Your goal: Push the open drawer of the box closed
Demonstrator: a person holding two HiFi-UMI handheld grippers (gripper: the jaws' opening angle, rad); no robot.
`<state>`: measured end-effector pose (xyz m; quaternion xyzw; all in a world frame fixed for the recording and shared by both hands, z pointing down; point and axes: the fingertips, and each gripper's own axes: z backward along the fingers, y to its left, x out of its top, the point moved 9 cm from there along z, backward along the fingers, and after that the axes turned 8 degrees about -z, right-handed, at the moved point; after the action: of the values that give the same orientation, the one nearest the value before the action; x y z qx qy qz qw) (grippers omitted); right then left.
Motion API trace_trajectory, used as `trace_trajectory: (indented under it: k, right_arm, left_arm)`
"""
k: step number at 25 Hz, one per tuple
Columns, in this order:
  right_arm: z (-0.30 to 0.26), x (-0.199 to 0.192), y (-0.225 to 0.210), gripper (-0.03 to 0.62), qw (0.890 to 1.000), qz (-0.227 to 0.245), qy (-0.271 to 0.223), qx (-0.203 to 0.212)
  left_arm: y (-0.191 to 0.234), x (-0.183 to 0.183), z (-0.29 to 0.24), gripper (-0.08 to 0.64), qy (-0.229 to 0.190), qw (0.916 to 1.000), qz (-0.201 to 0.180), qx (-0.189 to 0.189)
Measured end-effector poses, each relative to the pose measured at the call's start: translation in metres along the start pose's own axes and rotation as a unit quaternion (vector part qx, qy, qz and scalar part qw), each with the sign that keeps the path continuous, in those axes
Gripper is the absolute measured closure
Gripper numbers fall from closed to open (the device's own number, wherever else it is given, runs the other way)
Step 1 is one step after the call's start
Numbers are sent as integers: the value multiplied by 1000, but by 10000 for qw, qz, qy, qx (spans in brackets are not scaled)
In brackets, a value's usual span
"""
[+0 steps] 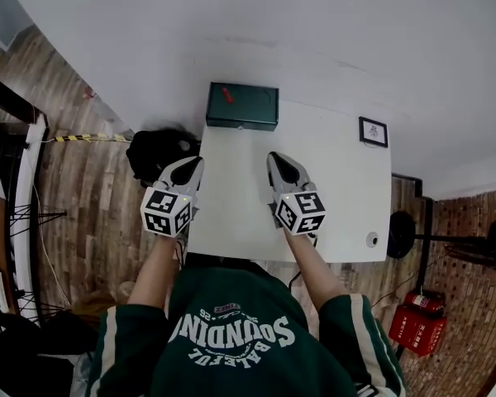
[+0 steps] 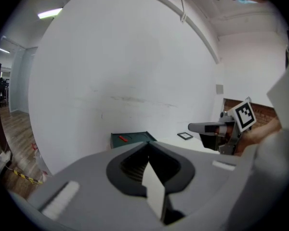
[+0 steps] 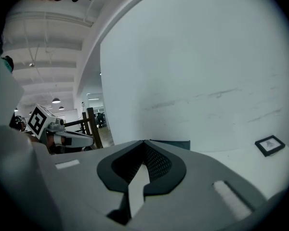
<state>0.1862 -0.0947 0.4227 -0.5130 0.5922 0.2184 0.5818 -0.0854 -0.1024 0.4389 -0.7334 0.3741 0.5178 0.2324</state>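
Note:
A dark green box (image 1: 242,106) with a small red piece on top sits at the far edge of the white table (image 1: 339,188), against the wall. The same box (image 2: 130,138) shows past the left gripper's jaws, and its edge (image 3: 173,144) just above the right gripper's. My left gripper (image 1: 188,169) hangs over the table's left edge, jaws shut, nothing held. My right gripper (image 1: 281,165) hovers above the table's middle, also shut and holding nothing. Both are well short of the box. I cannot make out the drawer.
A small black-framed picture (image 1: 373,131) lies at the table's far right. A round knob (image 1: 372,239) sits near the front right corner. A black bag (image 1: 159,150) rests on the wood floor left of the table. A red crate (image 1: 417,325) stands at right.

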Motion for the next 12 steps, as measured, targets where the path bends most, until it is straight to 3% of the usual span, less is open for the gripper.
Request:
trace_trajectory:
  k: [12]
  right_arm:
    - [25, 6, 5, 591, 9998, 188, -60, 55]
  left_arm:
    - [-14, 20, 7, 508, -258, 9995, -151, 99]
